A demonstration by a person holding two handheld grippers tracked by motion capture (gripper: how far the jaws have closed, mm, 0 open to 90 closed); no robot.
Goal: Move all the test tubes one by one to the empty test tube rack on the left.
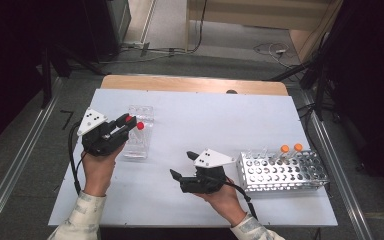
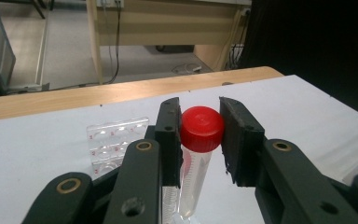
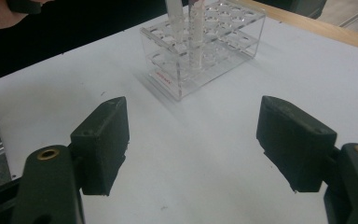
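Left gripper: pinching red-capped tube over clear rack, far left. Right gripper: jaws spread, empty, above table.

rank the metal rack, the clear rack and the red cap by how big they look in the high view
1. metal rack, largest
2. clear rack, though it sits farther from the camera
3. red cap, by far the smallest, held in the left gripper

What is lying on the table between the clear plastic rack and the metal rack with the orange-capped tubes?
In the high view, the right tool sits between the clear rack and the metal rack, jaws open and empty. The rest is bare white table.
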